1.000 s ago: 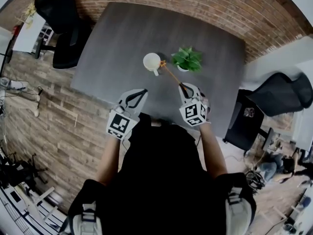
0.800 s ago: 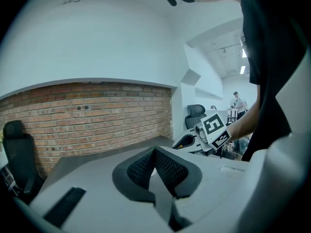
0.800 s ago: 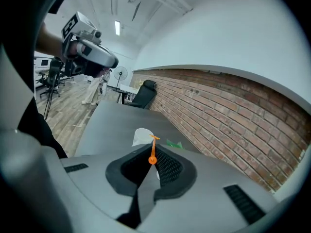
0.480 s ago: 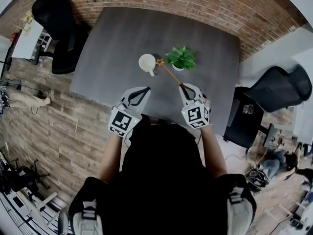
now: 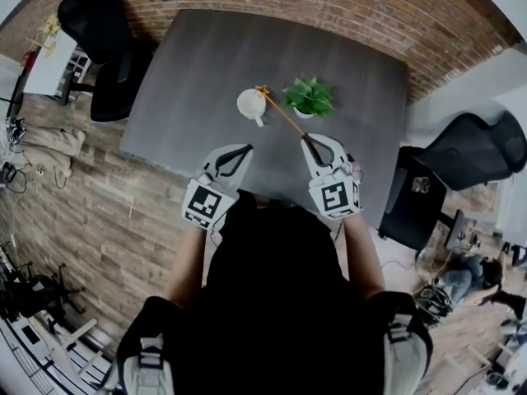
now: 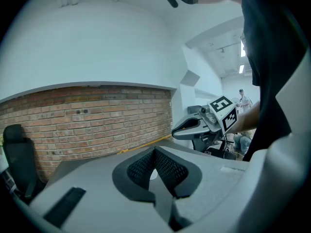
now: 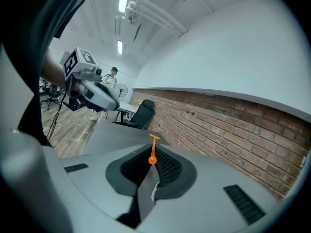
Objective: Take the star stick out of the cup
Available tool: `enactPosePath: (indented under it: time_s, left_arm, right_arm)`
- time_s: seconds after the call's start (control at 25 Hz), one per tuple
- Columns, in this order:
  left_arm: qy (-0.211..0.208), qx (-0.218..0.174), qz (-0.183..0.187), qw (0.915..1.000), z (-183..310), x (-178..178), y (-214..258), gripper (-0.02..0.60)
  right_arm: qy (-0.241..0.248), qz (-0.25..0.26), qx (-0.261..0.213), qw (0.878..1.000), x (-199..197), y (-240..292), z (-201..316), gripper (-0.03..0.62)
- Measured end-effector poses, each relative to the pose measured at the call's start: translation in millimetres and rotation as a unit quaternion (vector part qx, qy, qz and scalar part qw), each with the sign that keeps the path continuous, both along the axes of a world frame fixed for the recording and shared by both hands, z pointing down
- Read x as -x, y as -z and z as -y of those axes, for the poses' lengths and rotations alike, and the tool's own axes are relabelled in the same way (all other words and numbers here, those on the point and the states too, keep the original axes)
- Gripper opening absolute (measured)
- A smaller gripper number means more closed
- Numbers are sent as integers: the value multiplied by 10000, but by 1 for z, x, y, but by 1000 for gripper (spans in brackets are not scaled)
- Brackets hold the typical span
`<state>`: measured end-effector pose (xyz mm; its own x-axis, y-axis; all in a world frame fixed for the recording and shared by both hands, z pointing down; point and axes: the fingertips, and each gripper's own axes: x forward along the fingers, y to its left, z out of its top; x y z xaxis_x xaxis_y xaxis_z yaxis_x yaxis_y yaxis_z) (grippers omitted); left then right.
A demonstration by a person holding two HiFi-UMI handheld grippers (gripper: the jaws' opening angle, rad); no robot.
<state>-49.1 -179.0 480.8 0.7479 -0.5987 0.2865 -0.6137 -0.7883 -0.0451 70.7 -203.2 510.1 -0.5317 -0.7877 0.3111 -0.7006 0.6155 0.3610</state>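
The left gripper (image 5: pixel 240 151) hangs over the table's near edge much as it did half a second ago, its tongs pressed together with nothing between them. The white cup (image 5: pixel 252 104) stands near the middle of the dark grey table (image 5: pixel 189 72). The star stick (image 5: pixel 284 115) runs slantwise from the cup to the right gripper (image 5: pixel 312 141), which pinches its near end. The star was just right of the cup before and now sits at the cup's far right rim; whether they touch cannot be told. A small potted plant (image 5: pixel 310 97) stands just right of the cup.

A brick wall (image 5: pixel 346 6) runs along the table's far edge. Wood-plank flooring (image 5: pixel 74 196) lies on the left. One black office chair (image 5: pixel 107 39) stands by the far left corner and another (image 5: pixel 473 151) off the right edge.
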Motion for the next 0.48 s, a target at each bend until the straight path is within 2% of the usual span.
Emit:
enactPosePath:
  time_s: [0.48]
  left_arm:
    - [121,-19,-17,9999,2,6,0,2]
  right_arm:
    - [453,169,96,9988,22,12,-3,14]
